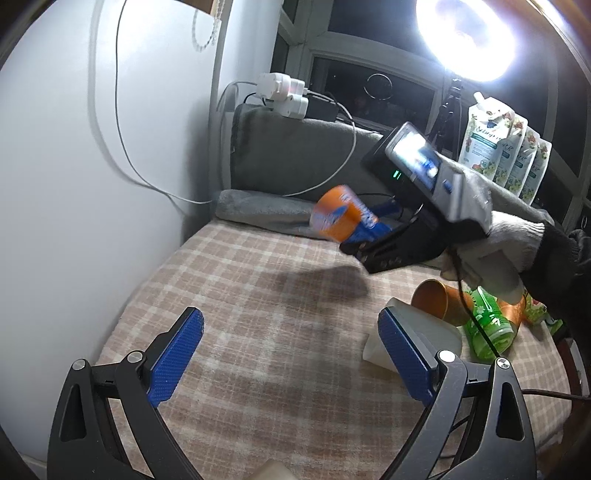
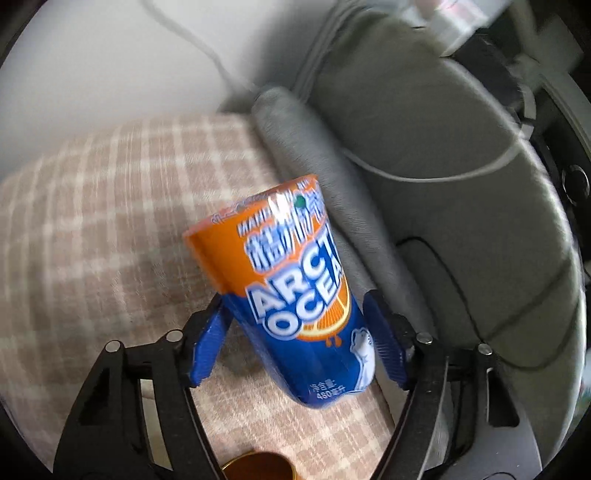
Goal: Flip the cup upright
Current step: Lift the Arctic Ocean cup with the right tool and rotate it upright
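Observation:
An orange and blue "Arctic Ocean" cup (image 2: 295, 288) is held between the blue pads of my right gripper (image 2: 295, 332), tilted, lifted above the checked cloth. The left wrist view shows the same cup (image 1: 341, 218) in the air at the end of the right gripper (image 1: 369, 236), held by a gloved hand (image 1: 506, 240). My left gripper (image 1: 291, 354) is open and empty, low over the cloth. A white cup (image 1: 436, 332) lies on its side just past its right finger. An orange cup (image 1: 439, 301) lies on its side behind that.
A checked cloth (image 1: 258, 314) covers the surface. A green bottle (image 1: 487, 325) lies at the right. A grey cushion (image 1: 295, 155) and rolled grey towel (image 1: 258, 210) sit at the back by the wall. A bright lamp (image 1: 469, 33), pouches (image 1: 506, 147) and cables (image 1: 122, 129) stand behind.

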Demonstrator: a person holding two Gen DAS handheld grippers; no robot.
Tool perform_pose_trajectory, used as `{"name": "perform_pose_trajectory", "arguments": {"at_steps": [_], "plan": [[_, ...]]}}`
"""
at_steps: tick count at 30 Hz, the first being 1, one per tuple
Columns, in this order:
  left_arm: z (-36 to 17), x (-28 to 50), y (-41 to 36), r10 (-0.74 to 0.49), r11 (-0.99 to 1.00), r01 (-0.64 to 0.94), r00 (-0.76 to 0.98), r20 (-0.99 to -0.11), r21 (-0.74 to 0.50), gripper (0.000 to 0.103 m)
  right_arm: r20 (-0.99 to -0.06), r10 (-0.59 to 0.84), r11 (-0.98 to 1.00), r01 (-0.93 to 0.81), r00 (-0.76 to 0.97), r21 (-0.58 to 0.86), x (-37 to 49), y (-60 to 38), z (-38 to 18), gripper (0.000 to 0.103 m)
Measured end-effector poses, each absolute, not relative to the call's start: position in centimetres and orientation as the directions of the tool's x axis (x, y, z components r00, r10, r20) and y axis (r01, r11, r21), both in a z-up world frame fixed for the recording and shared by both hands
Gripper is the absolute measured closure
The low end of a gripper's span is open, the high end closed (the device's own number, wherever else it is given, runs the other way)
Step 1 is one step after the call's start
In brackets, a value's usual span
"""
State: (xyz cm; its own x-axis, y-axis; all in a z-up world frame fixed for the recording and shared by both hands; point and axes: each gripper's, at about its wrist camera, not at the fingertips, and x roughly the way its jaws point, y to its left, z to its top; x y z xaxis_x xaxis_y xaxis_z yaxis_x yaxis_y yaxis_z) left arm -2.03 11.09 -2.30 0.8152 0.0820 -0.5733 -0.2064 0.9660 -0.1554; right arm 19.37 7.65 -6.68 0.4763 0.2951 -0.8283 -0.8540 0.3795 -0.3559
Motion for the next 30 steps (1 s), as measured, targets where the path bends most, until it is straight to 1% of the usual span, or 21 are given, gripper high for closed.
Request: {"name": "perform_pose_trajectory", "arguments": {"at_steps": [7,11,14,19,23,26,28,30], "plan": [[-1.2,-3.6,10.2,0.065,0.973,-0.174,0.836,-0.545,-0.150,0.008,-0.791,0.374,0.484,-0.829,0.485,-0.280,16.0,4.5,-1.2,0.032],[-0.7,-4.4,9.3,0.027,0.977,-0.135,0.845,-0.535,-0.164,0.008,-0.774,0.426,0.544,-0.817,0.468,-0.194,13.0,0.0,0.6,0.032],[-0.6,-4.8,8.5,-0.024,0.978,-0.092,0.843,-0.538,-0.187,0.008,-0.771,0.461,0.610,-0.788,0.440,-0.086,10.6,-4.2,1.0,0.032],[-0.6,-5.0,6.6,-0.099,0.975,-0.028,0.828,-0.551,-0.218,0.008,-0.804,0.507,0.731,-0.650,0.311,0.209,8.2,-11.0,-1.1,0.032],[-0.8,-4.9,4.9,-0.178,0.966,0.031,0.805,-0.566,-0.258,0.008,-0.792,0.574,0.752,-0.516,0.207,0.410,6.5,-15.3,-4.4,0.032],[-1.5,-4.2,3.7,-0.253,0.949,0.073,0.760,-0.599,-0.308,0.009,-0.758,0.637,0.736,-0.403,0.141,0.543,5.6,-17.3,-6.9,0.032],[-2.1,-3.8,2.9,-0.285,0.941,0.092,0.733,-0.617,-0.325,0.010,-0.738,0.666,0.723,-0.338,0.109,0.603,5.3,-18.2,-8.5,0.032],[-2.5,-3.4,2.1,-0.312,0.935,0.109,0.708,-0.634,-0.338,0.011,-0.730,0.678,0.719,-0.289,0.088,0.632,5.3,-18.6,-10.0,0.032]]}}
